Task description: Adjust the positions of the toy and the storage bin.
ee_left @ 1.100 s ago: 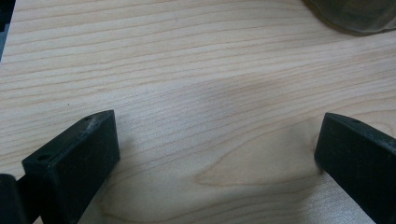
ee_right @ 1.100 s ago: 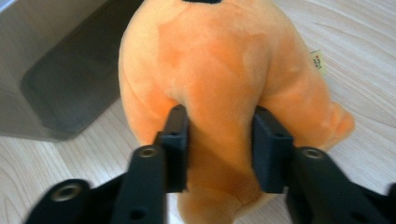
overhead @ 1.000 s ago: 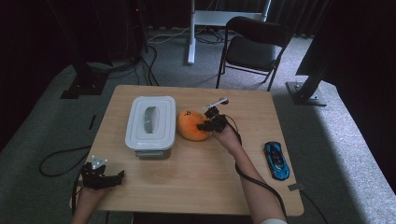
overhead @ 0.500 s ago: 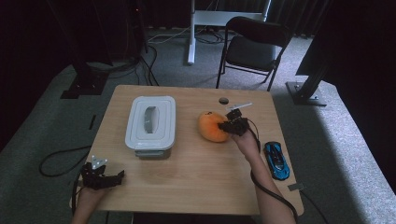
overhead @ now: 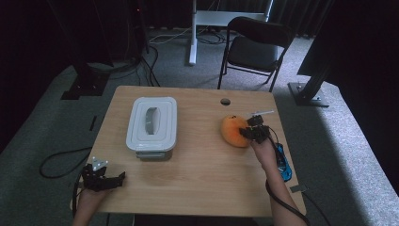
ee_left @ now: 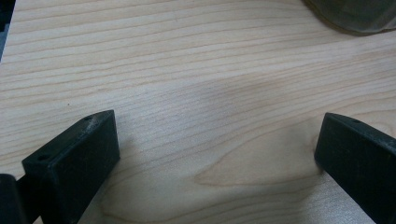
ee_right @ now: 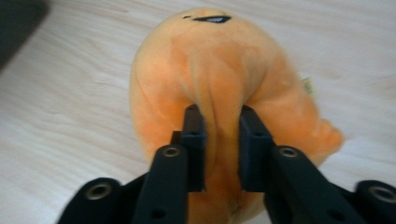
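An orange plush toy (overhead: 234,131) lies on the right half of the wooden table (overhead: 197,188). My right gripper (overhead: 247,132) reaches it from the right and is shut on a fold of its fabric. In the right gripper view the two pads pinch that fold of the toy (ee_right: 210,65), with the gripper (ee_right: 219,119) pressed into it. The jaws have just eased open a little with the fold still squeezed between them. My left gripper (overhead: 117,180) rests at the table's front left corner, open. Between its jaws (ee_left: 217,140) is only bare wood.
A white lidded container (overhead: 151,122) stands left of centre; its corner (ee_left: 355,16) shows in the left gripper view. A blue toy car (overhead: 283,162) lies by the right edge, beside my right forearm. A cable hole (overhead: 225,101) is near the far edge. A black chair (overhead: 256,47) stands beyond the table.
My right gripper has carried the orange plush toy to the right, away from the white container and toward the table's right edge. The left gripper has stayed put.
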Demonstrator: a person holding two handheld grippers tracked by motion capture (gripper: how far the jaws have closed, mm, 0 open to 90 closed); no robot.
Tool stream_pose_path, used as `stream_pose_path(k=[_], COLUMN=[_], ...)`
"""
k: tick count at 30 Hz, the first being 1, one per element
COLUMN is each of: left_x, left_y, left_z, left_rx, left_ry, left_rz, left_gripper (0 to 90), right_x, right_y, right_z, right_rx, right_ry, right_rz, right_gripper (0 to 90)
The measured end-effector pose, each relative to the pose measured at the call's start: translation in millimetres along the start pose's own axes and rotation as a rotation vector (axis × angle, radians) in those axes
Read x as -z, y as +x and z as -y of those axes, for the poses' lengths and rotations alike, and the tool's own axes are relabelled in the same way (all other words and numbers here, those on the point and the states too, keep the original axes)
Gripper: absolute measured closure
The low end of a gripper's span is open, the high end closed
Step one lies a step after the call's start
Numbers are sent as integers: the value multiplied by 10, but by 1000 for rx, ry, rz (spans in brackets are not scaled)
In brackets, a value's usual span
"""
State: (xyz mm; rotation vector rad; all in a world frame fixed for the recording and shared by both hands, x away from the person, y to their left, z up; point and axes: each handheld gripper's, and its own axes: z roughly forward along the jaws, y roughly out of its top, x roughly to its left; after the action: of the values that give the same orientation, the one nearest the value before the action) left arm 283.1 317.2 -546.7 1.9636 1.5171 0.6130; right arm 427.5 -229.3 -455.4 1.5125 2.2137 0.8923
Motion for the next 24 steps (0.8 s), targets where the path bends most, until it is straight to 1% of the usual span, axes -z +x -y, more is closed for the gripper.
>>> stream_pose_path(k=[2,3,4,5,7,8,9,11,15,17,19,20,21,23,24], left_x=[0,0,0,0,0,0,0,0,0,0,0,0,0,0,0], left_y=[0,0,0,0,0,0,0,0,0,0,0,0,0,0,0], left_z=[0,0,0,0,0,0,0,0,0,0,0,0,0,0,0], left_rx=[0,0,0,0,0,0,0,0,0,0,0,0,0,0,0], left_ry=[0,0,0,0,0,0,0,0,0,0,0,0,0,0,0], left_rz=[0,0,0,0,0,0,0,0,0,0,0,0,0,0,0], left_gripper=[3,3,3,3,3,3,3,3,3,3,3,3,3,3,3], right_x=[18,34,57,71,116,134,156,201,280,336,385,399,406,381,351], right_y=[-29,-46,-62,-77,-124,-138,-155,-176,-193,-202,-214,-215,-219,-232,-230], right_z=[22,29,37,45,77,93,114,164,254,297,338,354,375,402,424], right_rx=[-22,-22,-29,-30,-48,-57,-59,-61,-61,-59,-64,-62,-58,-69,-75], right_ry=[-5,-9,-8,-12,-16,-19,-20,-29,-39,-42,-44,-45,-41,-27,-11], right_rz=[-22,-29,-36,-40,-40,-40,-48,-41,-52,-43,-54,-42,-30,-42,-51], right_gripper=[670,628,567,548,490,474,463,461,455,442,408,409,408,418,434])
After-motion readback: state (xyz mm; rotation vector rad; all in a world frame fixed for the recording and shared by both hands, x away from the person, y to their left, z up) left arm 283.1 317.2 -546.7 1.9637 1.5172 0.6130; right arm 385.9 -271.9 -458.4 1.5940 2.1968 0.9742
